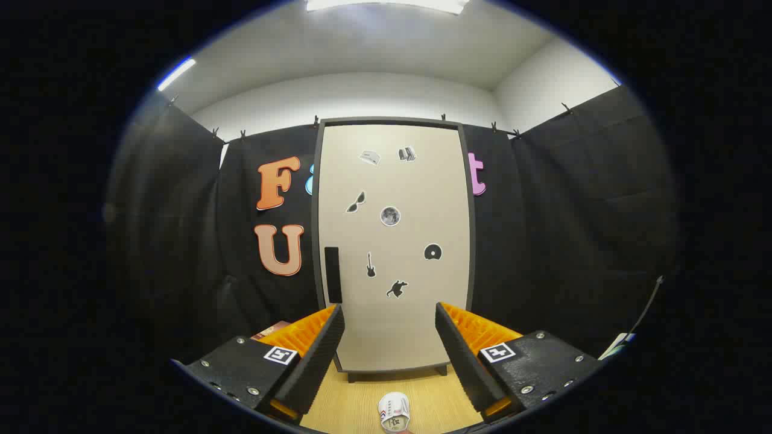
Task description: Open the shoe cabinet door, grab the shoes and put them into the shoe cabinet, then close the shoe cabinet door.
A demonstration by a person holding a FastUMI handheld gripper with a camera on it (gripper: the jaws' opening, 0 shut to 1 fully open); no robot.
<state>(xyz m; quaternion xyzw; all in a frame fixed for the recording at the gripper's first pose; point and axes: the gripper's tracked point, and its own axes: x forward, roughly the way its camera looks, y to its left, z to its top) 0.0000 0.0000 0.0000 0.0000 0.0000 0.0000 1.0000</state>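
Observation:
The shoe cabinet (395,199) stands upright ahead of me on the wooden floor (356,404), tall and narrow with a dark frame. Its beige door (416,337) is shut and carries several small stickers. A black vertical handle (332,274) sits along the door's left edge, about half way up. My gripper (391,346) is open, its two black ribbed fingers spread wide, with nothing between them but the door's lower part beyond. A small white shoe (394,411) with red and blue markings lies on the floor low between the fingers, toe pointing toward the cabinet.
Black cloth walls close in the booth on both sides of the cabinet. A brownish object (271,330) lies on the floor behind the left finger. A thin dark cable (646,307) and a pale object (616,345) sit at the lower right.

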